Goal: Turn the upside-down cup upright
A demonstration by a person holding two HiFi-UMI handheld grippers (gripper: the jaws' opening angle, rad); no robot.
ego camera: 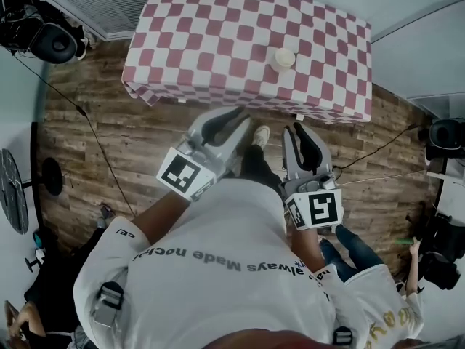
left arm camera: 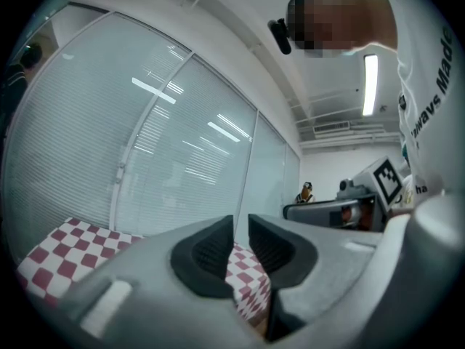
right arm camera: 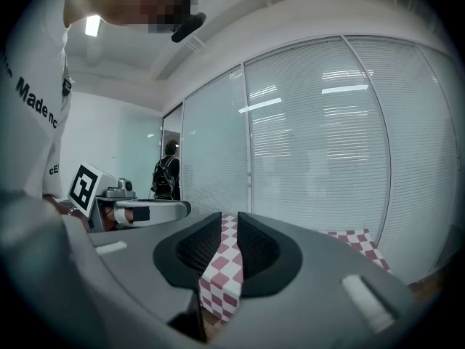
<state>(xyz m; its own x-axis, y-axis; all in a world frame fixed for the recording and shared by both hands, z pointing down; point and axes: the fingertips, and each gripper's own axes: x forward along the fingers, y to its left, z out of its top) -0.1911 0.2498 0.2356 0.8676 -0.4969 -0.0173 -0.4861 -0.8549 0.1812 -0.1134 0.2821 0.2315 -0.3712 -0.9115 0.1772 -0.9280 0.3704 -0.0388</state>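
Observation:
A small cream cup (ego camera: pixel 283 58) stands on the red-and-white checked tablecloth (ego camera: pixel 211 42), right of the table's middle, its narrower end up as far as I can tell. Both grippers are held level over the wooden floor, short of the table's near edge and well apart from the cup. My left gripper (ego camera: pixel 242 116) (left arm camera: pixel 241 222) is shut with nothing between its dark pads. My right gripper (ego camera: pixel 296 128) (right arm camera: pixel 229 222) is also shut and empty. In both gripper views only a strip of the checked cloth shows beyond the jaws; the cup is hidden there.
The table stands against a glass wall with blinds (right arm camera: pixel 320 137). Cables (ego camera: pixel 87 122) run across the plank floor. Dark equipment stands at the far left (ego camera: pixel 51 42) and far right (ego camera: pixel 445 133). Another person (ego camera: pixel 378 297) crouches at the lower right.

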